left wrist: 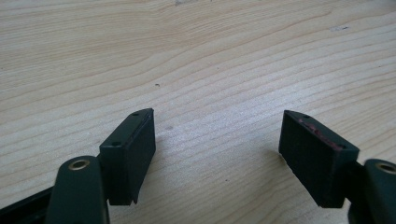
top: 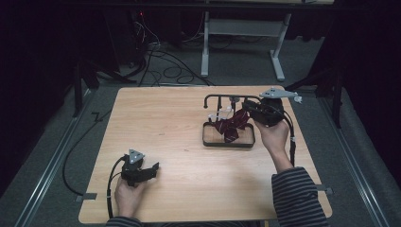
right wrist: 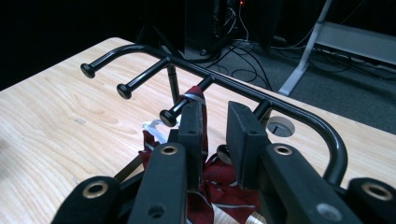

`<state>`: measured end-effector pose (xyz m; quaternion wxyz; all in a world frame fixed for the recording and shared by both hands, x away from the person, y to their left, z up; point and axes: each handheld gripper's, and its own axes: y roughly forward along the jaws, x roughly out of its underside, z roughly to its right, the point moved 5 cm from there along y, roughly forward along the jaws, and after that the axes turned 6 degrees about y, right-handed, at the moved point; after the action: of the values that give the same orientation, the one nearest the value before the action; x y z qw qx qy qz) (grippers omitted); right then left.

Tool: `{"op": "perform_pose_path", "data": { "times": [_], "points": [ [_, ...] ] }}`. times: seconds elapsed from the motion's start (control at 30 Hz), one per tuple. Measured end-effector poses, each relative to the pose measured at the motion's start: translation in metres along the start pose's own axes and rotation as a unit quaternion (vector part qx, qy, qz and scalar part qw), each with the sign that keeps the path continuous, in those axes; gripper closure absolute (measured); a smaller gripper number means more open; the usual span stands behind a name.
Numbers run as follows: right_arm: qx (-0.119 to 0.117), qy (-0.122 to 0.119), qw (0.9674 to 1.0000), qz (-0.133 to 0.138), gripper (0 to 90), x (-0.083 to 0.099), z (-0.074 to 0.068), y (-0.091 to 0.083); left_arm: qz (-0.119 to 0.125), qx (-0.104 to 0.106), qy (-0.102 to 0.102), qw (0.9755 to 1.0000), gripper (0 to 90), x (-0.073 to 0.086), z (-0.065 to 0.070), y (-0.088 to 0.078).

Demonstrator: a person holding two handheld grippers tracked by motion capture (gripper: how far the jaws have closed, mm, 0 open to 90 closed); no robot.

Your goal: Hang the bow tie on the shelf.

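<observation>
A black peg rack [top: 219,97] stands on a black tray base [top: 228,144] at the table's right middle. A maroon striped bow tie [top: 230,125] with a white strap hangs among the pegs, over the tray. My right gripper [top: 248,109] is at the rack's right end. In the right gripper view its jaws stand a narrow gap apart [right wrist: 217,109], beside the third peg [right wrist: 168,116]. The tie [right wrist: 224,186] rises along the left jaw's inner face. My left gripper [top: 153,168] rests near the front left, open [left wrist: 217,115] over bare wood, nothing between its jaws.
The wooden table [top: 165,123] has a cable hole [right wrist: 280,126] just behind the rack. Cables and a white desk frame [top: 205,42] lie on the floor beyond the far edge. A person's striped sleeve [top: 298,196] comes in at the front right.
</observation>
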<state>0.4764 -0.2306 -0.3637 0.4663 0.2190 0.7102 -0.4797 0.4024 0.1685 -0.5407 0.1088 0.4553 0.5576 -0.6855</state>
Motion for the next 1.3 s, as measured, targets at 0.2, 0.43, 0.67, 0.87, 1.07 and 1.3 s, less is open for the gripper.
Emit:
{"op": "perform_pose_path", "data": {
  "times": [0.2,0.43,0.67,0.87,1.07,1.3],
  "points": [
    [-0.005,-0.001,1.0,0.001,75.1,0.0,0.001,-0.009,-0.001,0.0,0.001,1.0,27.8,0.0,0.0,0.0],
    [-0.012,0.01,0.9999,-0.004,72.2,0.009,0.004,-0.014,-0.002,-0.001,0.002,1.0,27.7,0.0,0.0,0.0],
    [-0.014,0.014,0.9998,-0.006,70.8,0.015,0.007,-0.022,-0.002,-0.001,0.002,1.0,27.8,0.0,0.0,0.0],
    [-0.011,0.019,0.9997,0.008,70.6,0.021,0.012,-0.031,-0.002,-0.001,0.002,1.0,27.9,0.0,0.0,0.0],
    [-0.009,0.027,0.9996,0.01,70.3,0.028,0.017,-0.039,-0.002,-0.002,0.003,1.0,27.9,0.0,0.001,0.0],
    [-0.01,0.034,0.9993,0.01,69.4,0.035,0.02,-0.044,-0.002,-0.002,0.003,1.0,28.0,0.0,0.001,0.0]
  ]
}}
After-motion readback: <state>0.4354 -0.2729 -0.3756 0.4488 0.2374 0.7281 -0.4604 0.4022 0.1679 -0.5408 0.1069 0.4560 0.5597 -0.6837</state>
